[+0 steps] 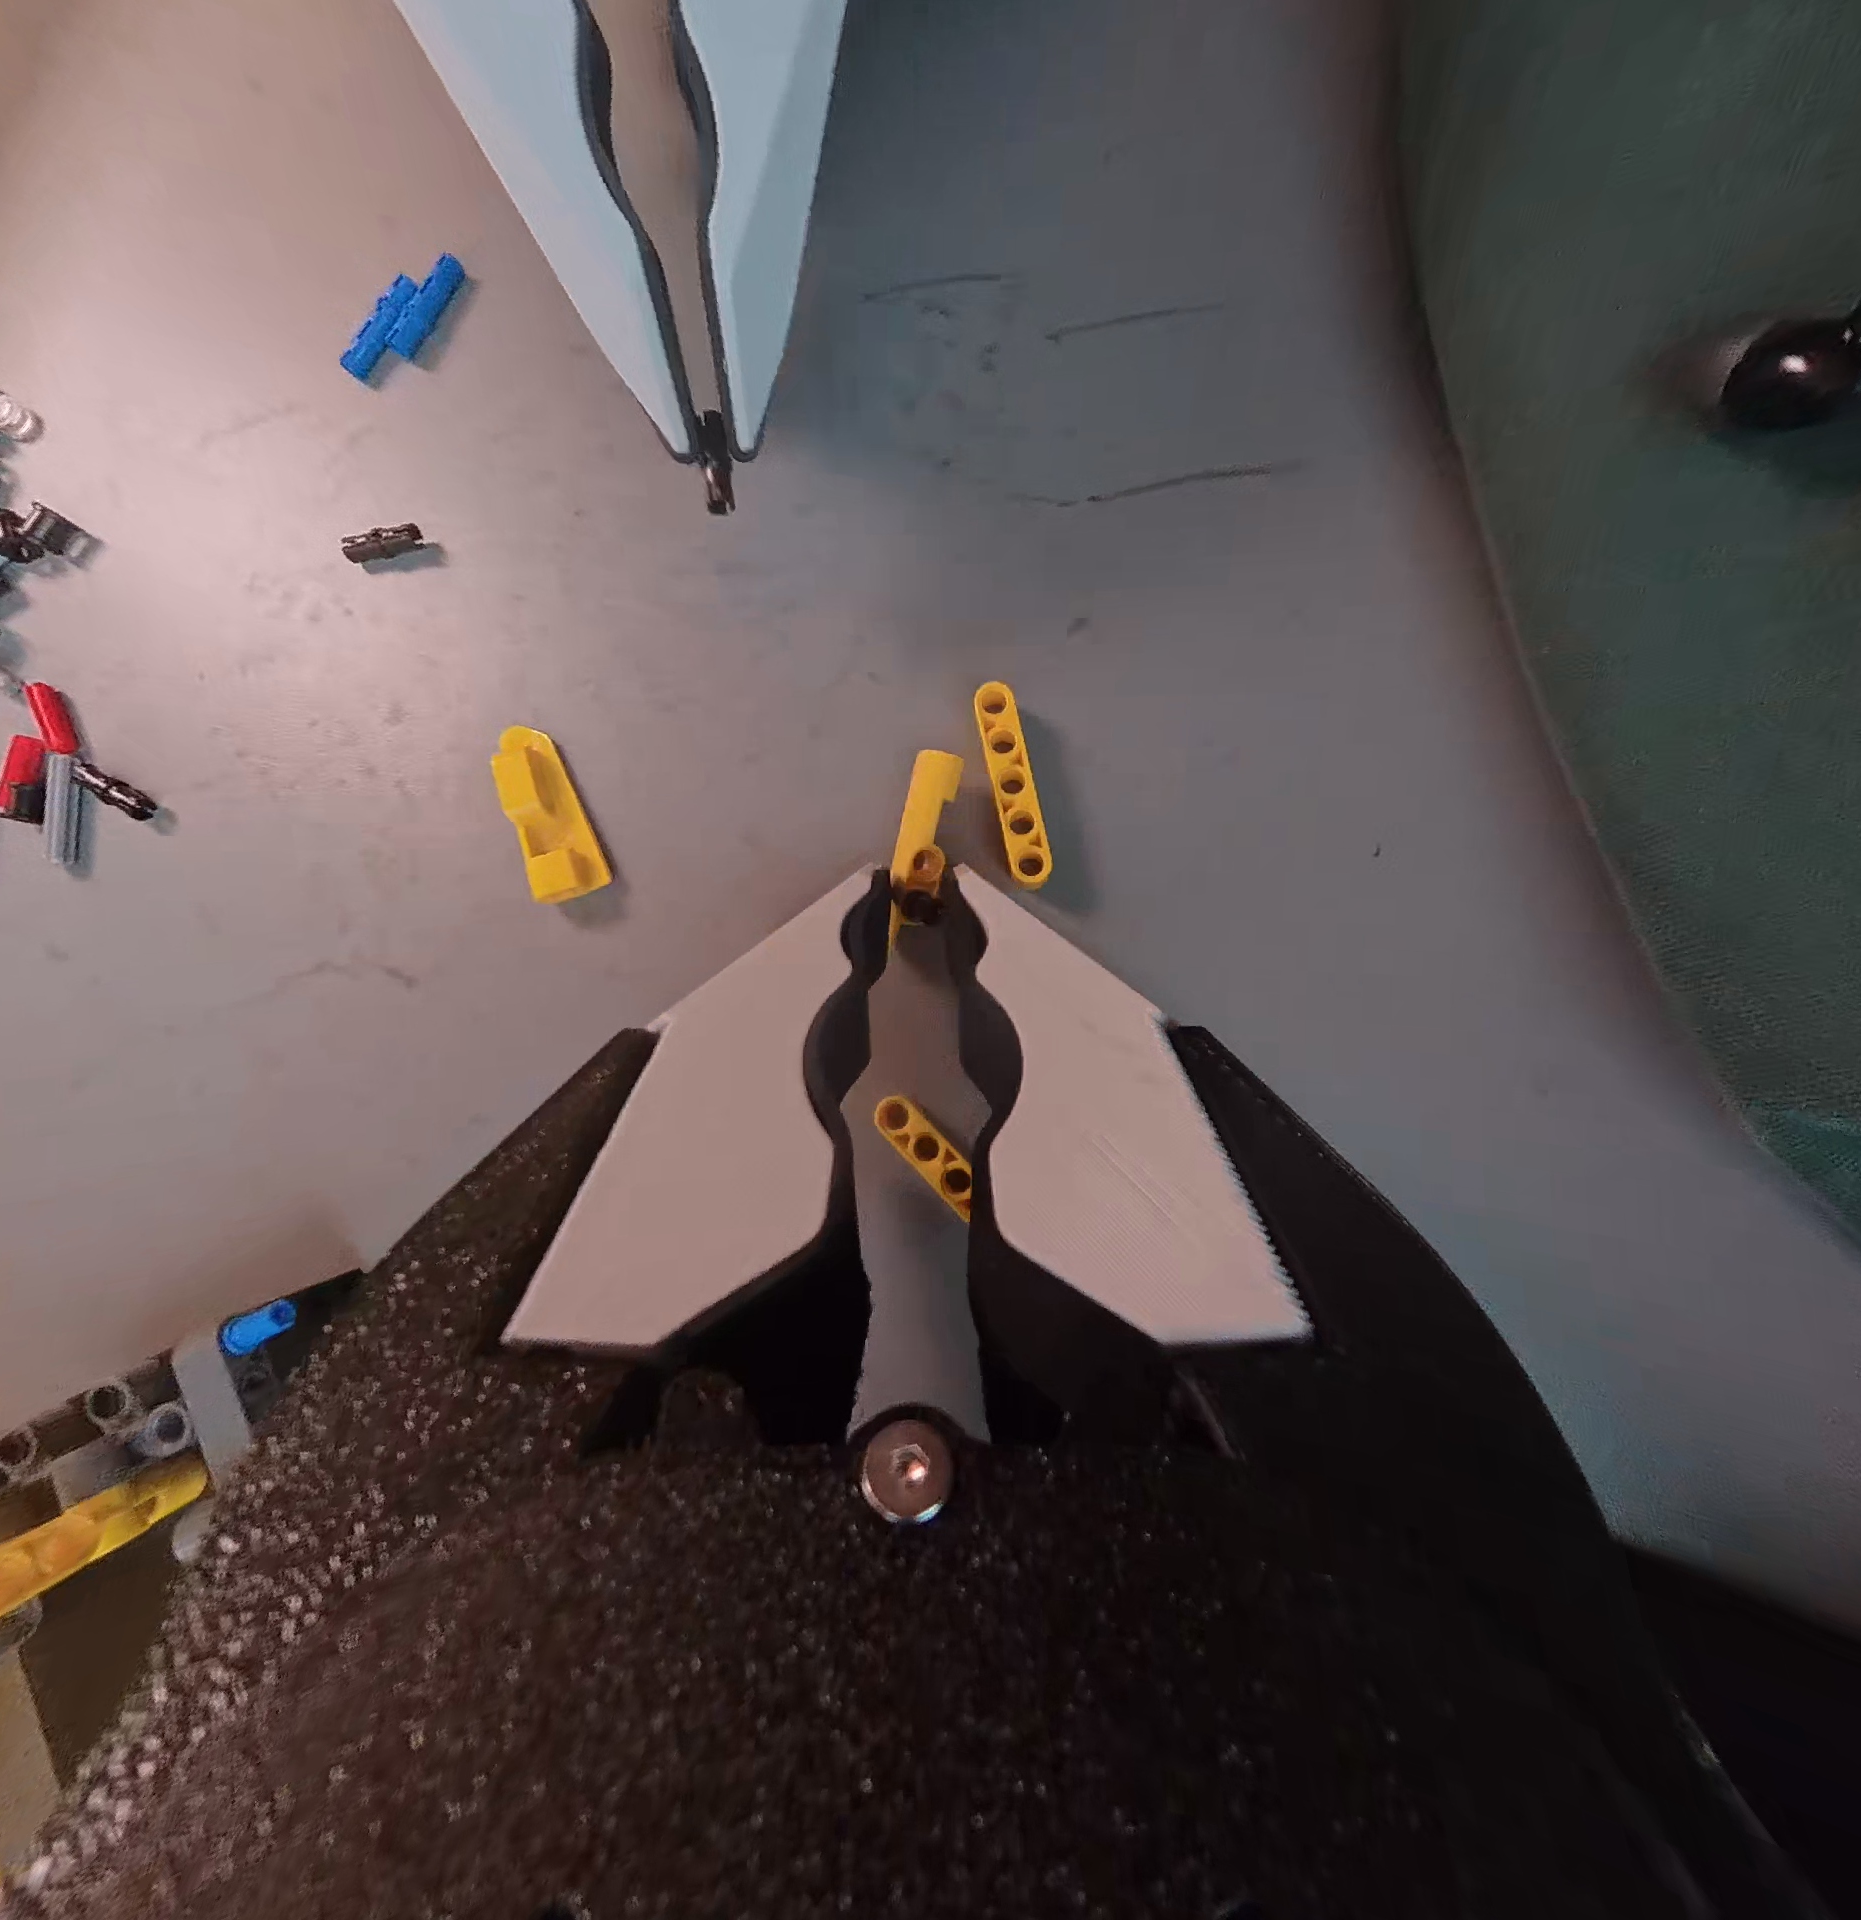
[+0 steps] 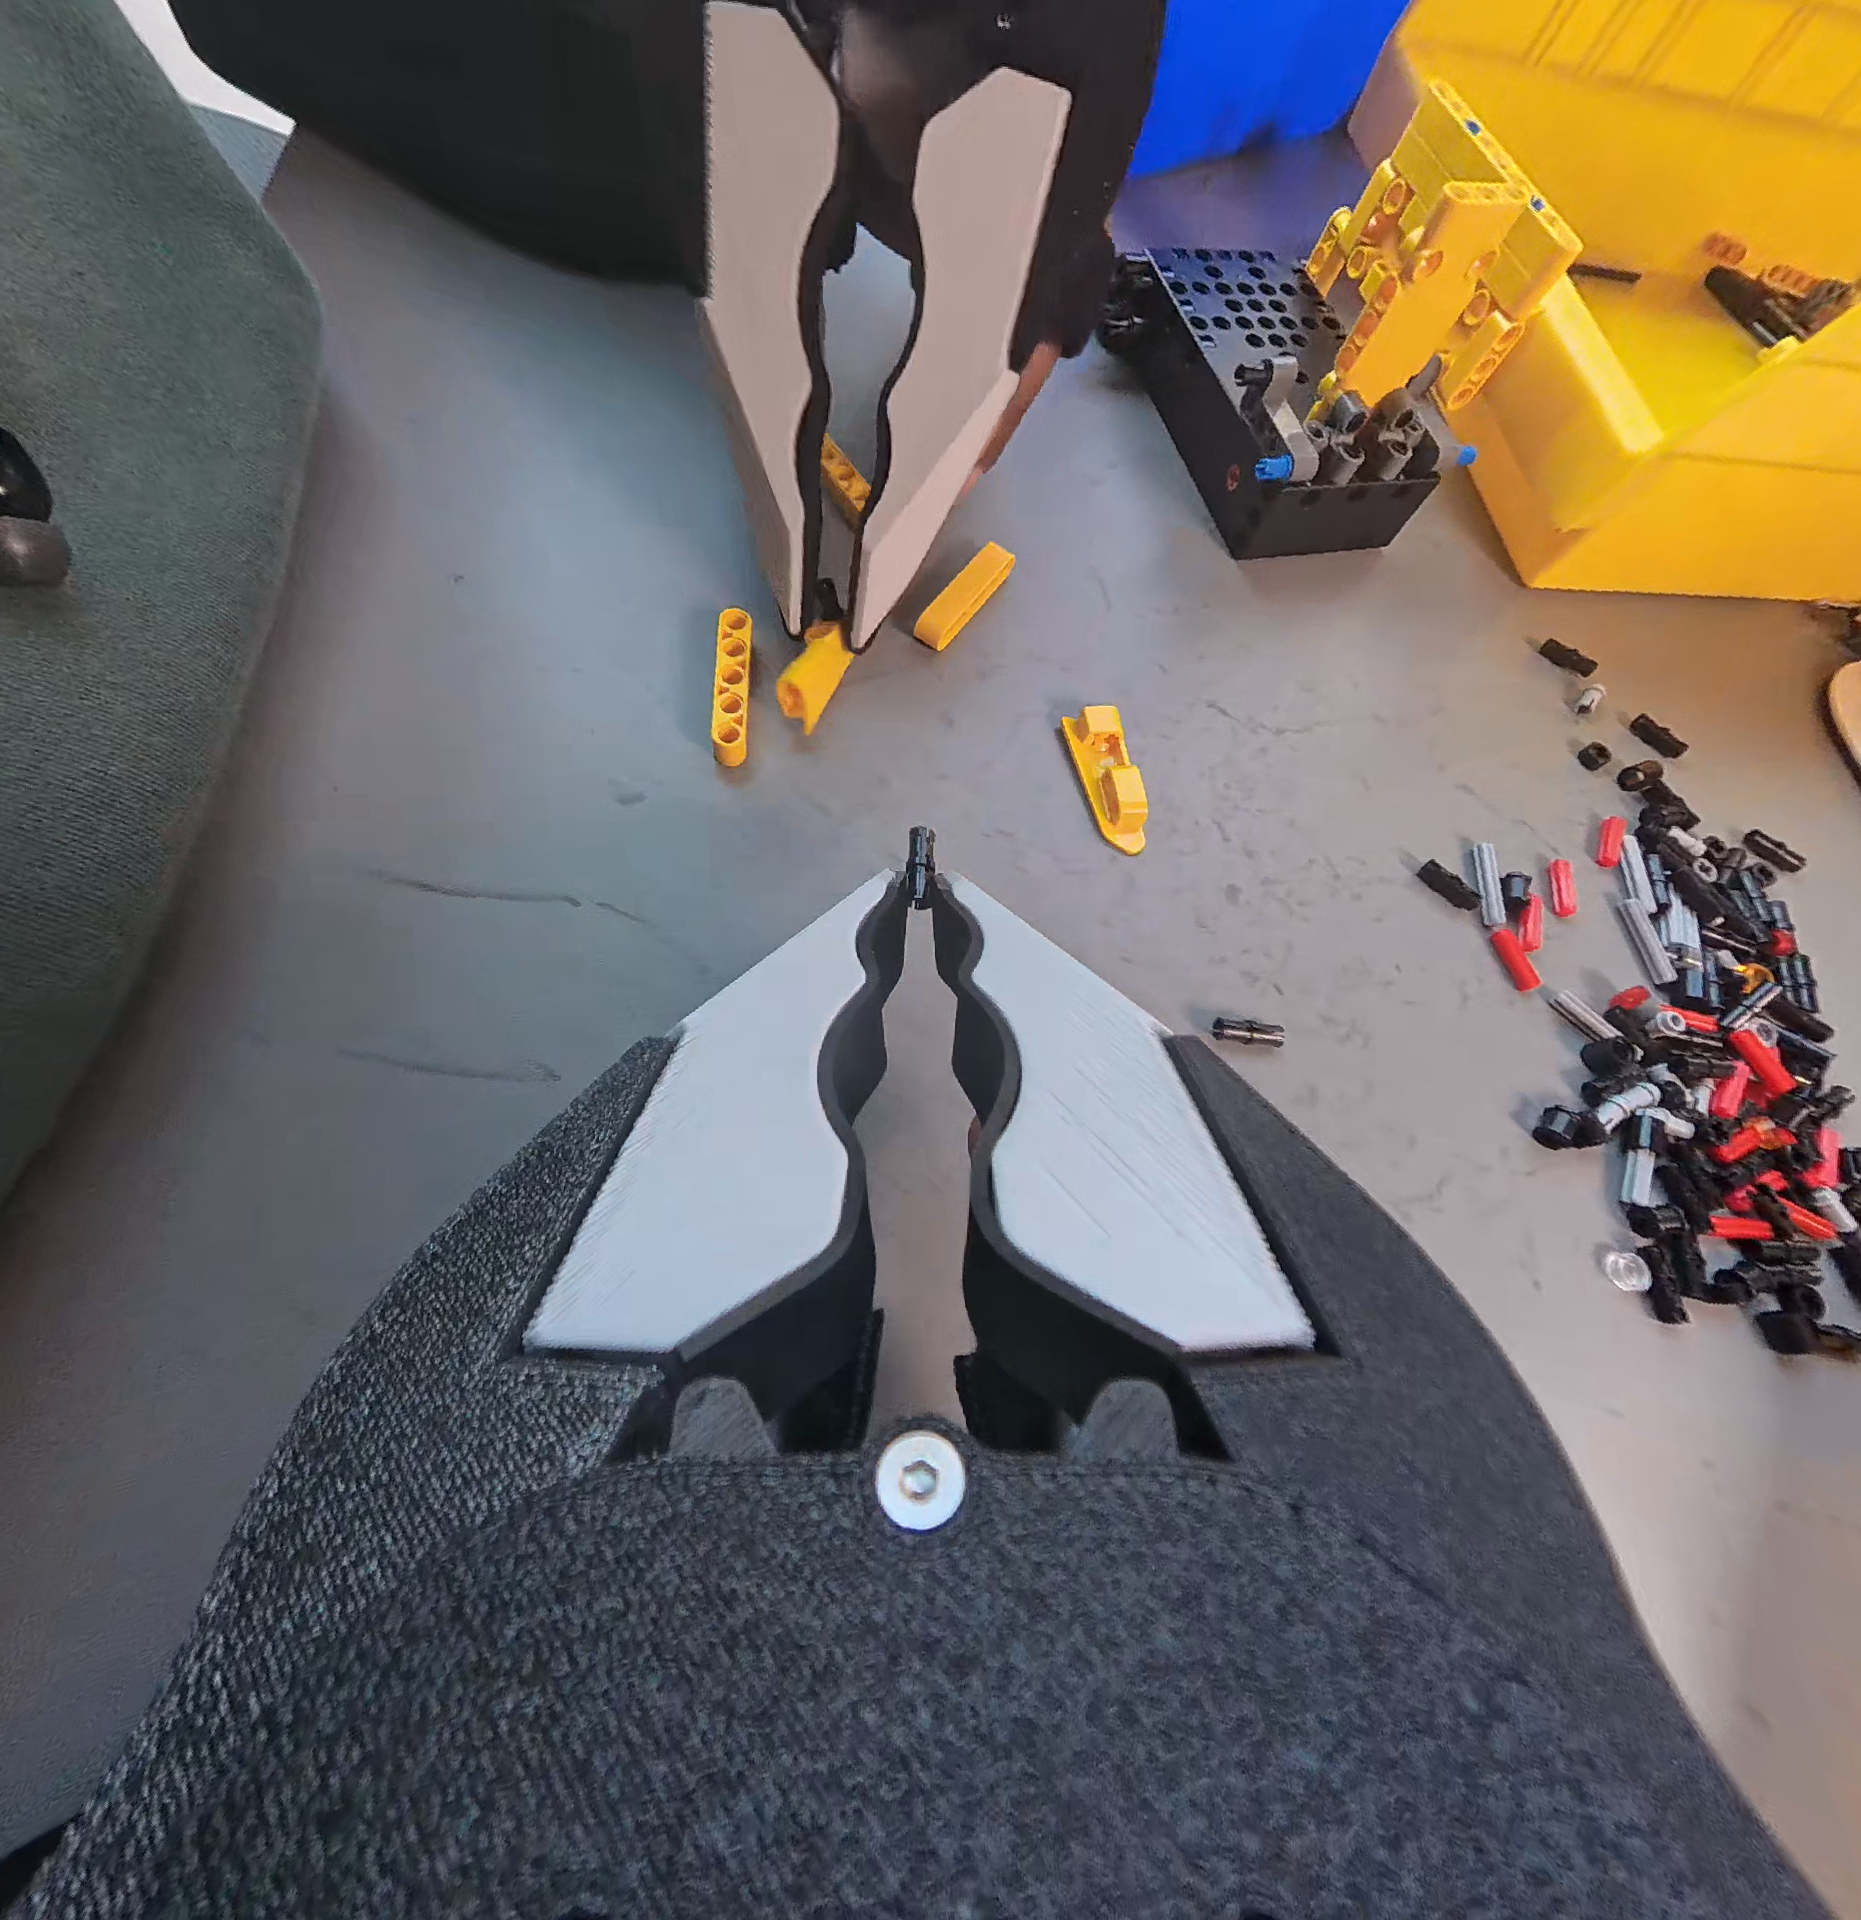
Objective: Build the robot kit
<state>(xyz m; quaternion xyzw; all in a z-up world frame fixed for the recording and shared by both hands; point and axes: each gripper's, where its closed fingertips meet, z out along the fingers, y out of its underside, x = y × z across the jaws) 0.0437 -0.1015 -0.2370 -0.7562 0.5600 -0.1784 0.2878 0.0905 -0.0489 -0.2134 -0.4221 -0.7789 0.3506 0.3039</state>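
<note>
In the left wrist view your left gripper (image 1: 921, 883) has its jaws clamped on a yellow piece (image 1: 924, 805) low over the grey table (image 1: 1165, 644), with a yellow beam (image 1: 1012, 781) just to the right; a small tilt could knock it. In the right wrist view your right gripper (image 2: 918, 878) pinches a black pin (image 2: 919, 860) only by its end, so it may slip out. There is open room to the left, while the pile of small parts (image 2: 1715, 1081) crowds the right.

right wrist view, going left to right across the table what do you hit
green cushion → yellow holed beam → yellow piece in the left gripper → yellow curved panel → black perforated frame → pile of black, grey and red pins
</note>
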